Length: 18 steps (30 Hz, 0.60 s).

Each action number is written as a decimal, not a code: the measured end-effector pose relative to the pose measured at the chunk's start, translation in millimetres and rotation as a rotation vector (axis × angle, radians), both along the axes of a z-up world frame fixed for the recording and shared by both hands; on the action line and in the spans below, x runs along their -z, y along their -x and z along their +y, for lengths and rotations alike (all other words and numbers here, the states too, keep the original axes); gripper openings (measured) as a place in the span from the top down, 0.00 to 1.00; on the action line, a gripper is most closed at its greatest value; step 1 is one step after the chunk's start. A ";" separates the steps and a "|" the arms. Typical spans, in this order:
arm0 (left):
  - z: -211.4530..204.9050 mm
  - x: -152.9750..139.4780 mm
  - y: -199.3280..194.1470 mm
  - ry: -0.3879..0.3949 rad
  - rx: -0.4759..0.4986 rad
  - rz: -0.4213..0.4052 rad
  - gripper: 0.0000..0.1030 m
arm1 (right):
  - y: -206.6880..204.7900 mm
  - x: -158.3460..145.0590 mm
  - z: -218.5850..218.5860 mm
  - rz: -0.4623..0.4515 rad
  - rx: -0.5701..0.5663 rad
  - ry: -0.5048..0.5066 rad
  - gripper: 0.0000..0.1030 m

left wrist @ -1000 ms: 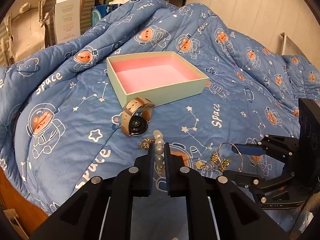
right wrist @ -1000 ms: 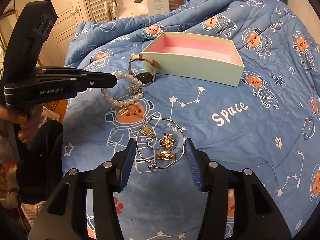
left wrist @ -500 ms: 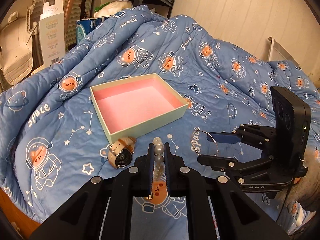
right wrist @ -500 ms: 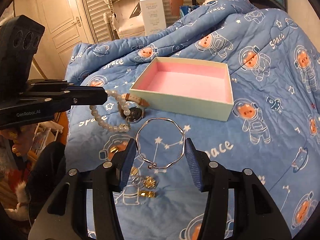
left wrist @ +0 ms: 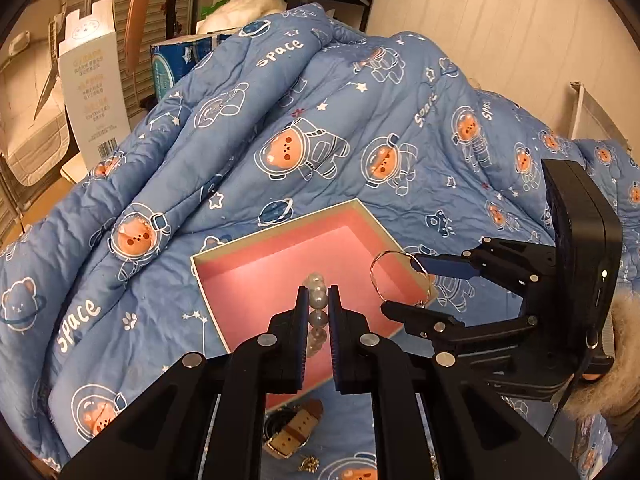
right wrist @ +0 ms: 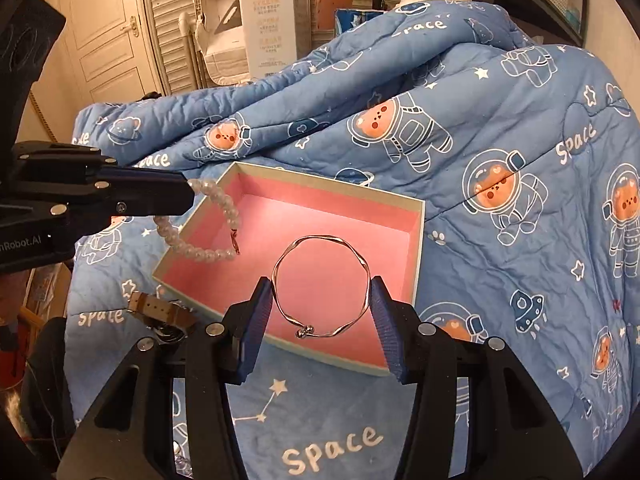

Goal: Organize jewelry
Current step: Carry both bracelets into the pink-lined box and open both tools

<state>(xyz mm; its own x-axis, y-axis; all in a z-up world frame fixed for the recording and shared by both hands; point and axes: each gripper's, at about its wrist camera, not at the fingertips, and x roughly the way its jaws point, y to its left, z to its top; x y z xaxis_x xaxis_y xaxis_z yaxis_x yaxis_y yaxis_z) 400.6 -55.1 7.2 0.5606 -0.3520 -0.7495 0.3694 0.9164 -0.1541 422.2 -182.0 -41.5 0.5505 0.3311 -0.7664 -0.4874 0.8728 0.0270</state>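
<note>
Centrally in the left wrist view, the left gripper [left wrist: 318,312] pinches a glossy pearl bracelet [left wrist: 316,306] over the pink-lined, pale-walled box [left wrist: 280,264]. Low in the right wrist view, the right gripper [right wrist: 320,312] clamps a thin, wavy silver bangle [right wrist: 320,286] by its sides above that same box [right wrist: 416,240]. At lower left, a tan-strapped watch [right wrist: 160,312] lies on the quilted blue astronaut-bear duvet [right wrist: 500,140]. Louvered doors [right wrist: 172,20] fill the upper left.

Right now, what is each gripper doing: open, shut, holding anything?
Left gripper: shut on the pearl bracelet, over the pink box.
Right gripper: shut on the silver bangle, over the same box.
</note>
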 end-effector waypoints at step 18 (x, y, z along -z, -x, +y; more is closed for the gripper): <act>-3.0 54.8 -72.1 -0.083 -0.099 0.060 0.91 | -70.8 47.2 25.3 0.108 -0.019 0.110 0.51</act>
